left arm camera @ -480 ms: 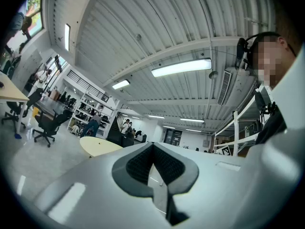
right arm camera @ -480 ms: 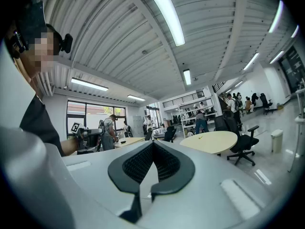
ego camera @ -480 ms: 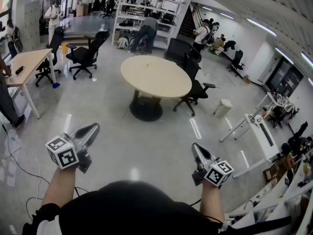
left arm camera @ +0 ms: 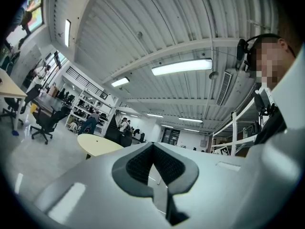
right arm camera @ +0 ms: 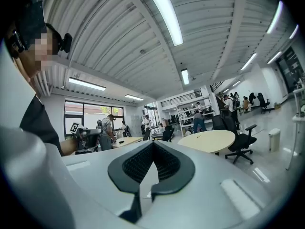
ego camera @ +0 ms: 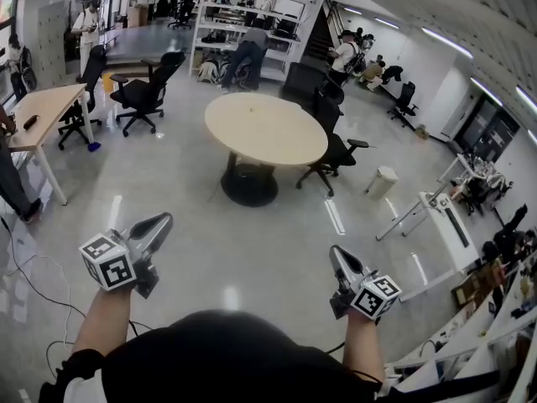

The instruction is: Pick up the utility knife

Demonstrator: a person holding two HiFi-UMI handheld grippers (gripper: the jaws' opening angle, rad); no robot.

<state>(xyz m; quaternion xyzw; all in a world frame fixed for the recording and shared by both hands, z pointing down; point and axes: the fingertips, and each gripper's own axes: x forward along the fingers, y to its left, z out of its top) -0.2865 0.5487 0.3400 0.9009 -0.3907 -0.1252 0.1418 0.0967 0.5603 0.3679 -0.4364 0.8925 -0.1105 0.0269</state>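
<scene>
No utility knife can be made out in any view. My left gripper is held out at waist height over the floor at the lower left, its jaws closed tip to tip with nothing between them. At the lower right my right gripper is also shut and empty. Both point roughly level toward a round beige table a few steps ahead. A small dark speck lies on that table, too small to identify.
Black office chairs stand left and right of the round table. A wooden desk is at the far left and a white bin at the right. Shelving and several people fill the back; white desks line the right side.
</scene>
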